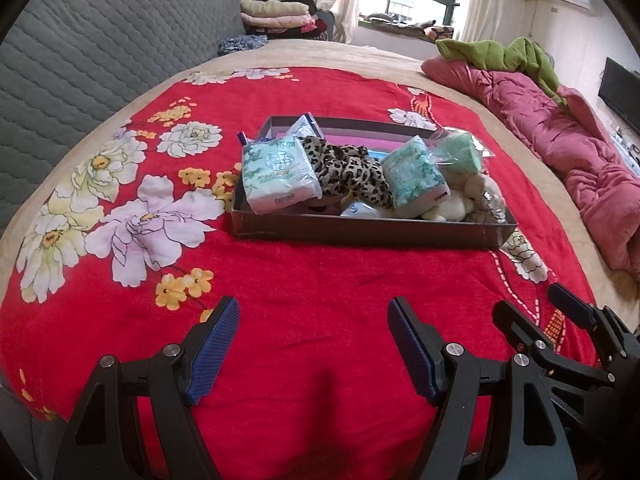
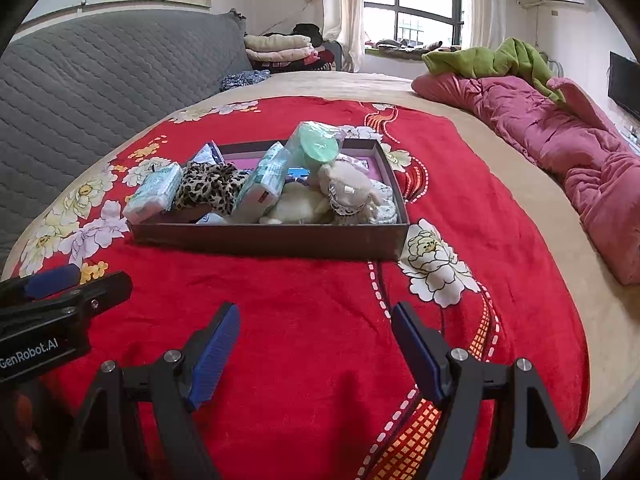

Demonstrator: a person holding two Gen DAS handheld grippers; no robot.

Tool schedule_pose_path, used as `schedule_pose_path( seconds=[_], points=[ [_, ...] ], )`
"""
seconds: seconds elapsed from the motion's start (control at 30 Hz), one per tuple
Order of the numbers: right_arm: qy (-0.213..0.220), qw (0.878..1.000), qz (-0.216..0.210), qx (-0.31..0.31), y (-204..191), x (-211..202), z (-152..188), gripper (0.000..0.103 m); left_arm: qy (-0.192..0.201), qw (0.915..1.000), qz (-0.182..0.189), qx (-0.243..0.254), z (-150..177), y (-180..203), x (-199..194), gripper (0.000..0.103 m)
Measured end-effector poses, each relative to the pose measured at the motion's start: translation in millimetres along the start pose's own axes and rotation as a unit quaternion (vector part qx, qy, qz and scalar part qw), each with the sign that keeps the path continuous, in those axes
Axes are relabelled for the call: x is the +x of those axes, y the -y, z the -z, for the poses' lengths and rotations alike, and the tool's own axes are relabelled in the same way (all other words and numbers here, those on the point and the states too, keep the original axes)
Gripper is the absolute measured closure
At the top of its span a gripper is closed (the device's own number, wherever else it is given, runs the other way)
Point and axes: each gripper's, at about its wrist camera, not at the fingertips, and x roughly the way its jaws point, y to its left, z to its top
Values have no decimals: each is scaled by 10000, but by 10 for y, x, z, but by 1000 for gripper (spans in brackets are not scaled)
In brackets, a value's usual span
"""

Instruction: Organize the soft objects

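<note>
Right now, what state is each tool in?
Left tool: open, holding nothing, above the red blanket.
Right tool: open, holding nothing, short of the box.

filled box, red blanket, left hand-held gripper agape
</note>
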Motion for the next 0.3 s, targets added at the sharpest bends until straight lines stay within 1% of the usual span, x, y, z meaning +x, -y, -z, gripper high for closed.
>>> schedule_pose_path(
  seconds=[0.2,0.3],
  points=[
    [-61,10000,14,27,6,33,20,26,41,10000,7,73,-5,8,34,26],
    [-93,9999,65,-16,5,53,32,26,208,9998,33,25,-40,-56,40,26]
  ],
)
